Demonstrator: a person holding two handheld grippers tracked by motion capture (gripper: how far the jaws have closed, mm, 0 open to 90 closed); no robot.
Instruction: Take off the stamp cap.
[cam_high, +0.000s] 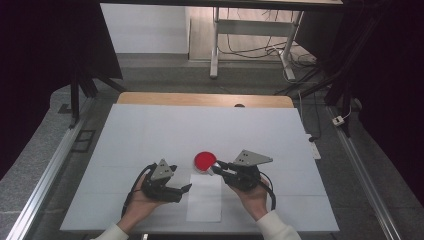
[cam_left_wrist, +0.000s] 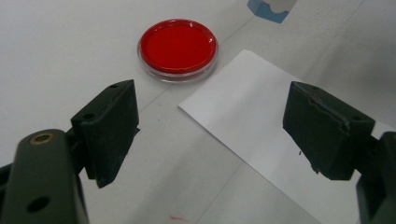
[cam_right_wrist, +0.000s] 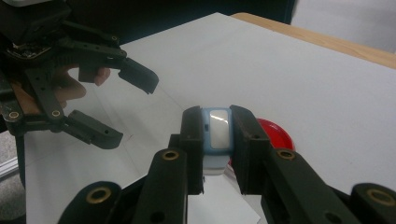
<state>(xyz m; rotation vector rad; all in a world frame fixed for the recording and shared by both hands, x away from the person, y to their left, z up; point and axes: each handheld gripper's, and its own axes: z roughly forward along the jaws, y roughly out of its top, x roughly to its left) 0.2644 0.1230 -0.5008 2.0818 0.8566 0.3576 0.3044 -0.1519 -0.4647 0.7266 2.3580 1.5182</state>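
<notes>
1. Table (cam_high: 150, 130): white covering on top, wooden edge bare at the far side.
2. Red round lidded dish (cam_high: 205, 160): near centre.
3. White paper sheet (cam_high: 205, 200): just beside dish, nearer the person.

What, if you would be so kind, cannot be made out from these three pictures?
- Light blue object in the right gripper: its sides and lower part are covered by the jaws in the right gripper view; in the left gripper view the top edge cuts it off.
- Red dish: mostly behind a jaw in the right gripper view.
- Paper sheet: its near end runs off the frame in the left gripper view.
</notes>
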